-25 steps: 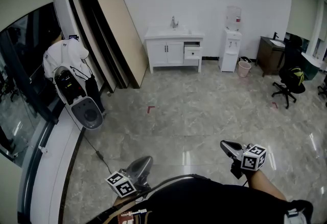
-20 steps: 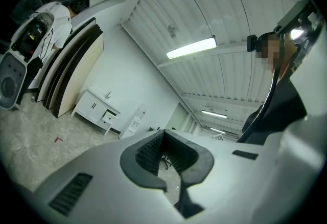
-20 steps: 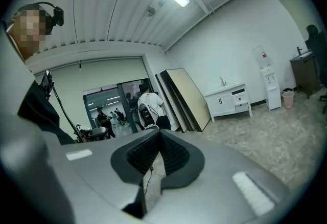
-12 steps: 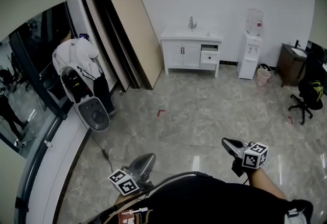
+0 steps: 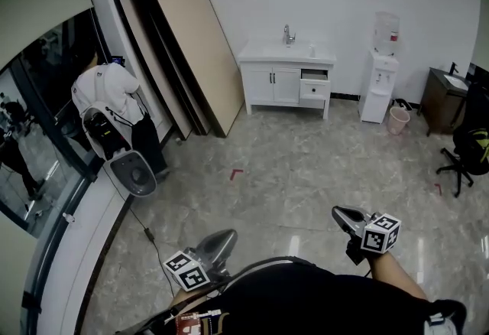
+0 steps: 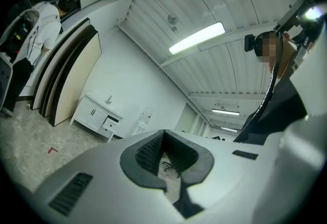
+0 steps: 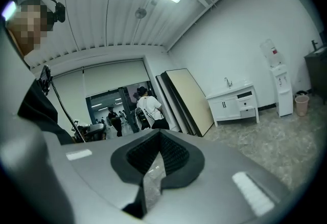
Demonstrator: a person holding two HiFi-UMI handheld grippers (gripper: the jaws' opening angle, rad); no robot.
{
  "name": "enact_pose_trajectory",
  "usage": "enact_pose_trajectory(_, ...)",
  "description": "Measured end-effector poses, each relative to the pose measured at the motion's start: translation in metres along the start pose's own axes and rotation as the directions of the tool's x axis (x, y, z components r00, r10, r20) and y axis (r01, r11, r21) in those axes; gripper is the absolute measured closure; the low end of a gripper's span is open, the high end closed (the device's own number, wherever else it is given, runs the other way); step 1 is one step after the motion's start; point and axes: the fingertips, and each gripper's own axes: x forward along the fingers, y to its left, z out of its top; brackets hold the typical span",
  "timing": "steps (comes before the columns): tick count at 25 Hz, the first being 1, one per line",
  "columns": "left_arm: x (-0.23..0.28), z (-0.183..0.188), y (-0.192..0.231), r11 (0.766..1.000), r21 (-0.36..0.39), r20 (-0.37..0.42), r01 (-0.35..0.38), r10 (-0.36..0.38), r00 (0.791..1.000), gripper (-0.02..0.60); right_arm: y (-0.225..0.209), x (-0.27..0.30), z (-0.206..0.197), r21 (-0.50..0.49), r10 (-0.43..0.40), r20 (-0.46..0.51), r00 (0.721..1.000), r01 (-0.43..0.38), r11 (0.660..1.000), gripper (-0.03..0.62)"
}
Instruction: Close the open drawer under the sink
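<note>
Right, head view: the drawer [image 5: 314, 86] stands pulled out at the right of the white sink cabinet [image 5: 275, 83] by the far wall, well apart from you. Your left tool [image 5: 223, 237] and right tool [image 5: 338, 212] sit low in frame, both aimed that way.

Left gripper view: jaws together, nothing between them; cabinet small at far left.

Right gripper view: jaws together, nothing held; cabinet at far right, drawer open.

Left gripper [image 5: 220, 240] low at the person's front, pointing roughly level, jaws apparently together and empty, right gripper [image 5: 341, 214] out alongside, jaws closed on nothing, right forearm [image 5: 397, 276] behind it
</note>
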Motion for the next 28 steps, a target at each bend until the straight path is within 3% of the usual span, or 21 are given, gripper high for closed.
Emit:
enact_pose_trajectory(6, 0.037, 0.012, 0.040, 1.000, -0.025, -0.014, 0.003, -0.003, 1.000, 0.581, -0.037, 0.023, 0.006, 0.018, -0.028, -0.013, 1.000, 0.028, 0.999, 0.592)
enact_pose_trajectory(11, 0.068, 0.029, 0.085, 0.997, -0.042, -0.035, 0.069, -0.071, 0.997, 0.581, -0.059, 0.064, 0.025, 0.016, -0.084, 0.008, 0.996, 0.083, 0.996, 0.592)
enact_pose_trajectory(21, 0.076, 0.125, 0.210, 0.990, -0.009, -0.047, 0.143, -0.143, 0.989, 0.581, -0.051, 0.194, 0.068, -0.001, -0.141, 0.056, 0.988, 0.141, 0.990, 0.592)
enact_pose_trajectory(28, 0.057, 0.158, 0.297, 0.991, -0.030, -0.051, 0.127, -0.128, 0.990, 0.581, -0.043, 0.284, 0.074, -0.011, -0.136, 0.036, 0.990, 0.136, 0.991, 0.592)
